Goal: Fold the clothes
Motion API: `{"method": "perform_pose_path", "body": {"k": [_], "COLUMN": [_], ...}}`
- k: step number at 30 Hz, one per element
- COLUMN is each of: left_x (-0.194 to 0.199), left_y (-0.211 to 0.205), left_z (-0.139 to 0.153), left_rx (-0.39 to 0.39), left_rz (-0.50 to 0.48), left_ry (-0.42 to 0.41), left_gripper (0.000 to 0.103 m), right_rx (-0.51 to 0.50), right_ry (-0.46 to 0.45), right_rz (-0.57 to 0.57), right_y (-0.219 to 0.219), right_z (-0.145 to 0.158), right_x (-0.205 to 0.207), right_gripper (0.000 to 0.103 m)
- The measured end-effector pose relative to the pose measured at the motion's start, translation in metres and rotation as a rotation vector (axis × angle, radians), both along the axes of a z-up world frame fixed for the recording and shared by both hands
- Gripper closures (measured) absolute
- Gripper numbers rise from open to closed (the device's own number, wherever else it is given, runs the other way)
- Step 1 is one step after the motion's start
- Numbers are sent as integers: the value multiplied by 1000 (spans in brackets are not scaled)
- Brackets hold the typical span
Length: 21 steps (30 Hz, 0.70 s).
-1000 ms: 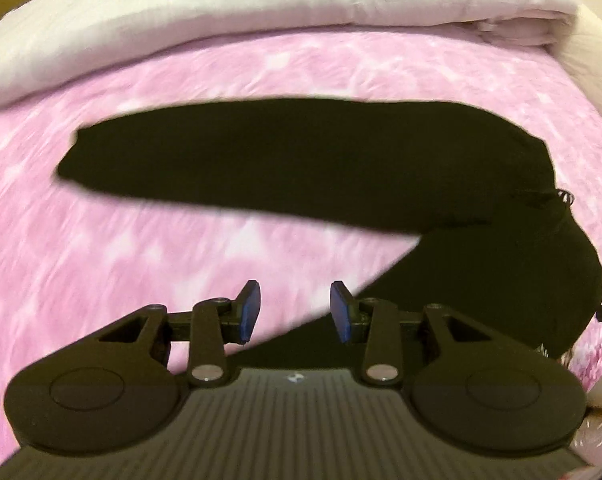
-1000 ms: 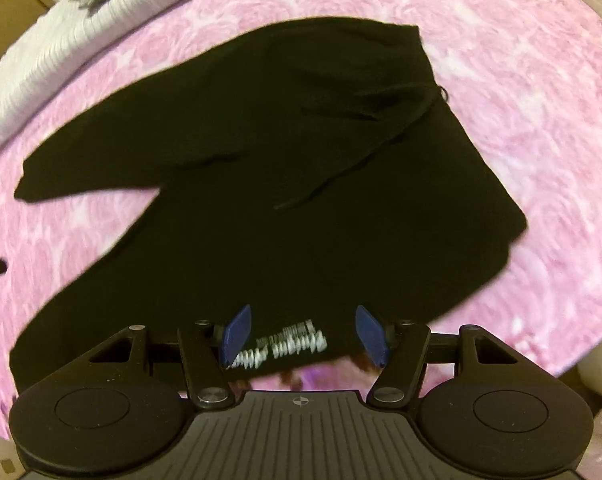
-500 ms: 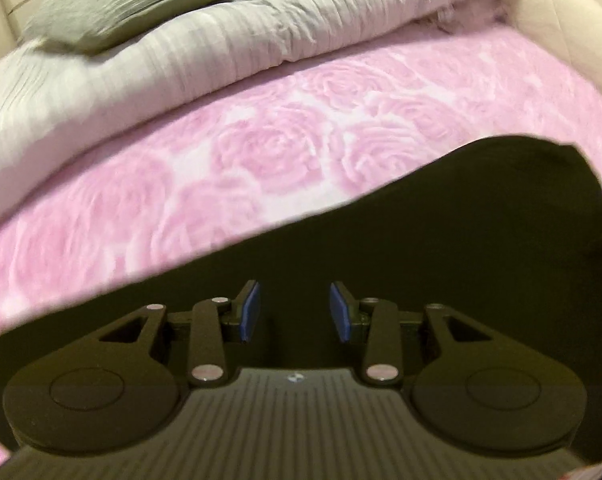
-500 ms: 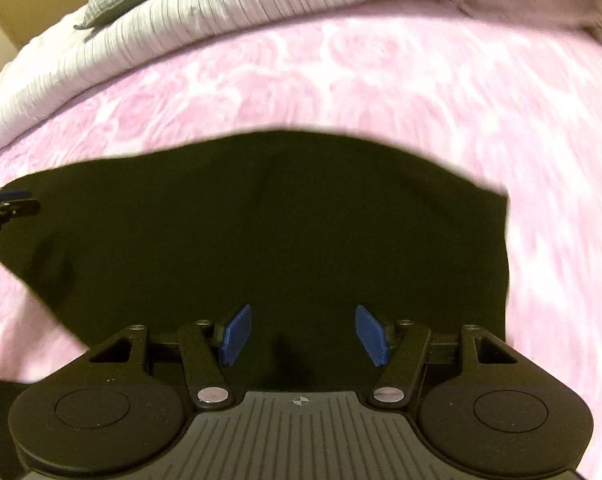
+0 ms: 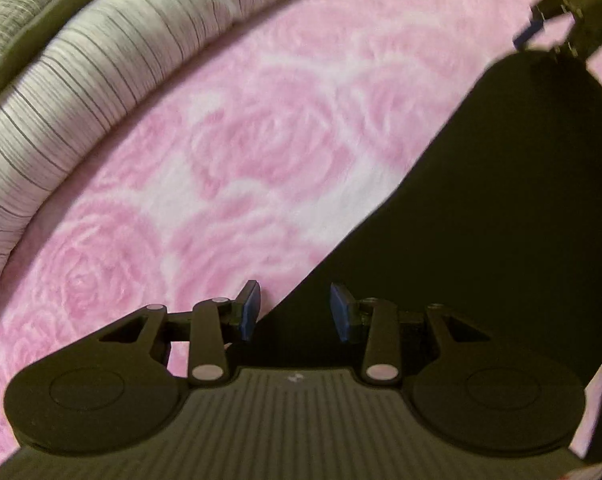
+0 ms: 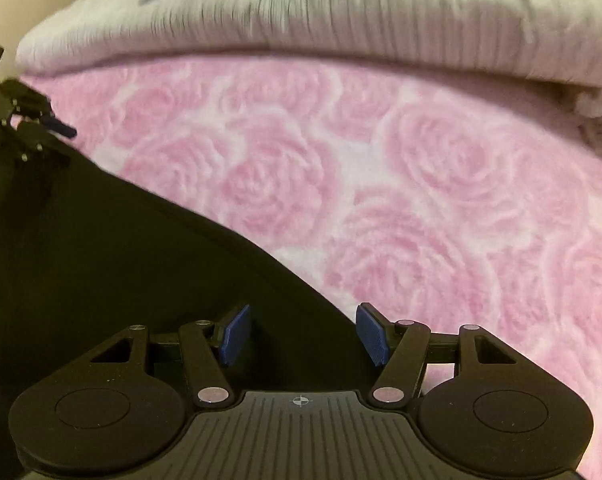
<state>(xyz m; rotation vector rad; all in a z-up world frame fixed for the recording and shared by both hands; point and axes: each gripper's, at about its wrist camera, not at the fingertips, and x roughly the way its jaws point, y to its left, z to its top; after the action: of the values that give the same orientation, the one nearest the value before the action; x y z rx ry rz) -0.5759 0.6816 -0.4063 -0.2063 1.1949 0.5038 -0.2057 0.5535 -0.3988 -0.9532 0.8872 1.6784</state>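
A black garment [image 5: 501,216] lies flat on the pink rose-patterned bedspread [image 5: 261,152]. In the left wrist view it fills the right side, and its slanted left edge runs down between my fingers. My left gripper [image 5: 295,312] is open, low over that edge. In the right wrist view the garment [image 6: 121,260] fills the lower left. My right gripper [image 6: 301,334] is open, low over its right edge. Each gripper shows in the other's view, my right [image 5: 561,20] at the garment's far corner, my left [image 6: 25,128] likewise.
A folded grey-white ribbed duvet [image 6: 341,24] lies across the far side of the bed, with a grey pillow [image 5: 41,12] on it. Pink bedspread [image 6: 441,184] stretches between the garment and the duvet.
Both grippers have dropped from above the spread-out garment to low over its near edge, left toward its left edge, right toward its right edge. Both have stayed open.
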Motion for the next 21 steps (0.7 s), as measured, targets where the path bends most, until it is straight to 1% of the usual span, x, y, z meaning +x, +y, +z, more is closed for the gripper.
{"method": "perform_pose_path", "body": {"k": [2,4,5,6,7,9,11,12,14,16,19,21], "left_x": [-6,-11,-12,-12,-10,-6,-7,-10,-19,-33,-58,-73], "left_y": [4,5,4,1,-4,-18,-34,-41,-60,-85,-141,-183], "left_z": [-5,-8,-9,-10,-10,-10,-6,0,20,47,87,106], "left_rx": [1,-5,-7,-4,10,75,134,164,232,307,352,347], "left_rz": [-14,-18,-20,-31,-51,-92,-103,-91,-48,10,88,126], "left_ry": [26,18,12,6,4,29,44,37,9,-30,-85,-106], "left_gripper": [68,69,71,85,100,103,103,103,103,103,103,103], "right_rx": [-19,-38,-48,-56,-46,-26,-6,5,69,143,240,290], "right_ry": [-7,-14,-18,-22,-37,-67,-97,-112,-168,-221,-267,-303], "right_rz": [34,68,84,101,104,111,119,122,116,110,97,94], "right_y": [10,19,24,29,26,20,14,11,-4,-24,-71,-111], "right_z": [-8,-15,-19,-22,-19,-14,-8,-5,12,36,69,90], "right_x": [3,6,8,9,7,2,-3,-6,-16,-27,-50,-69], "right_gripper": [41,41,41,51,63,99,100,100,101,101,101,101]}}
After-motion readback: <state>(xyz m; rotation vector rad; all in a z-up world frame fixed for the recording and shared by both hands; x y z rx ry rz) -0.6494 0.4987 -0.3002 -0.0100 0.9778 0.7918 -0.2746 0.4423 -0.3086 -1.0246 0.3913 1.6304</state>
